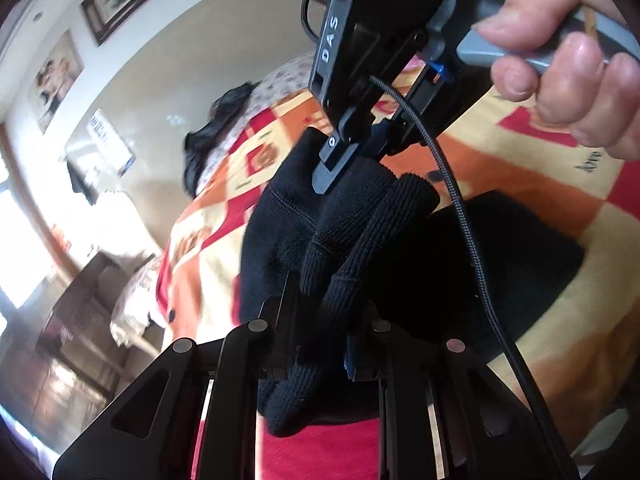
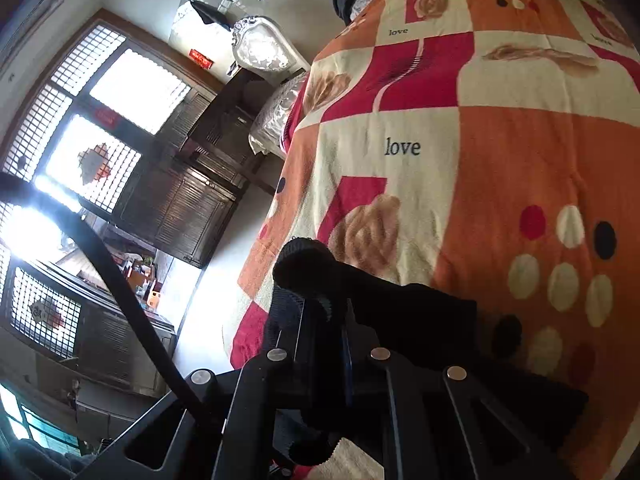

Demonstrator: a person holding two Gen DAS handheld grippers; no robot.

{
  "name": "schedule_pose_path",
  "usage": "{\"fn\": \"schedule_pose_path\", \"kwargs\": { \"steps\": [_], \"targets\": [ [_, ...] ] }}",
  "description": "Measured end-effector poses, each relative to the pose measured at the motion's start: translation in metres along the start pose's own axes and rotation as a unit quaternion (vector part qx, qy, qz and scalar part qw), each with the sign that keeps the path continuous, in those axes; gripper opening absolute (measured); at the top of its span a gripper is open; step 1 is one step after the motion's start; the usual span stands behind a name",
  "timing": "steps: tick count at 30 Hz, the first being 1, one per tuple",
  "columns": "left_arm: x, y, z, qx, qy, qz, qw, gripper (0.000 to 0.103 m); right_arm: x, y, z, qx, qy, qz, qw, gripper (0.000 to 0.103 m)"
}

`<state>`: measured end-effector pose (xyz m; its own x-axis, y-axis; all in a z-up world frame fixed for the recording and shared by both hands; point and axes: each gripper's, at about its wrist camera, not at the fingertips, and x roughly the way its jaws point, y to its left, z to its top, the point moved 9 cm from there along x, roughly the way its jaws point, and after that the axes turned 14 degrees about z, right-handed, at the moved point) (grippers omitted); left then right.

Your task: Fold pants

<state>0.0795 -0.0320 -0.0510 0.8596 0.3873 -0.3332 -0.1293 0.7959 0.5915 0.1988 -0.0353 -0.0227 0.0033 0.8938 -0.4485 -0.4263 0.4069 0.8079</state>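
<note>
Black knit pants (image 1: 320, 208) lie bunched on a bed covered by an orange, red and cream checked blanket (image 1: 520, 184). In the left wrist view my left gripper (image 1: 328, 320) is shut on a ribbed fold of the pants. Further off, my right gripper (image 1: 360, 148) pinches another part of the same cloth, with a person's hand (image 1: 560, 80) holding its handle. The right wrist view shows my right gripper (image 2: 324, 320) shut on a rolled black edge of the pants (image 2: 416, 320), above the blanket (image 2: 480, 140). The rest of the pants is hidden under the grippers.
A braided cable (image 1: 460, 208) hangs from the right gripper across the pants. Dark clothing (image 1: 216, 132) lies at the far end of the bed. The bed's edge drops to the floor on the left, beside a dark wooden cabinet (image 2: 188, 208) and bright windows (image 2: 92, 140).
</note>
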Motion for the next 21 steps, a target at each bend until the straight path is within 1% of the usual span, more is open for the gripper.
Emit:
{"fn": "schedule_pose_path", "kwargs": {
  "steps": [5, 7, 9, 12, 15, 17, 18, 20, 21],
  "targets": [
    [-0.017, -0.040, 0.015, 0.041, -0.022, -0.035, 0.9983, 0.016, -0.042, -0.037, -0.013, 0.030, -0.019, -0.015, 0.999, 0.009],
    [-0.021, -0.054, 0.015, 0.060, -0.022, -0.049, 0.9968, 0.016, -0.052, -0.050, -0.020, 0.044, -0.024, -0.018, 0.999, 0.009],
    [-0.022, -0.062, 0.014, 0.068, -0.017, -0.063, 0.9956, 0.016, -0.060, -0.066, -0.029, 0.059, -0.027, -0.020, 0.998, 0.009],
    [-0.026, -0.072, 0.015, 0.081, -0.019, -0.075, 0.9938, 0.016, -0.066, -0.082, -0.041, 0.075, -0.028, -0.021, 0.997, 0.009],
    [-0.025, -0.086, 0.011, 0.103, -0.016, -0.079, 0.9914, 0.016, -0.067, -0.096, -0.049, 0.088, -0.032, -0.022, 0.995, 0.009],
    [-0.024, -0.097, 0.006, 0.121, -0.006, -0.080, 0.9894, 0.017, -0.064, -0.106, -0.054, 0.088, -0.025, -0.034, 0.995, 0.009],
    [-0.025, -0.099, 0.006, 0.124, -0.008, -0.081, 0.9889, 0.017, -0.062, -0.110, -0.056, 0.089, -0.025, -0.040, 0.995, 0.009],
    [-0.032, -0.097, 0.005, 0.121, -0.011, -0.092, 0.9884, 0.024, -0.060, -0.116, -0.059, 0.099, -0.032, -0.035, 0.994, 0.012],
    [-0.037, -0.094, 0.005, 0.112, -0.011, -0.104, 0.9881, 0.027, -0.061, -0.116, -0.060, 0.110, -0.039, -0.025, 0.993, 0.013]
  ]
}}
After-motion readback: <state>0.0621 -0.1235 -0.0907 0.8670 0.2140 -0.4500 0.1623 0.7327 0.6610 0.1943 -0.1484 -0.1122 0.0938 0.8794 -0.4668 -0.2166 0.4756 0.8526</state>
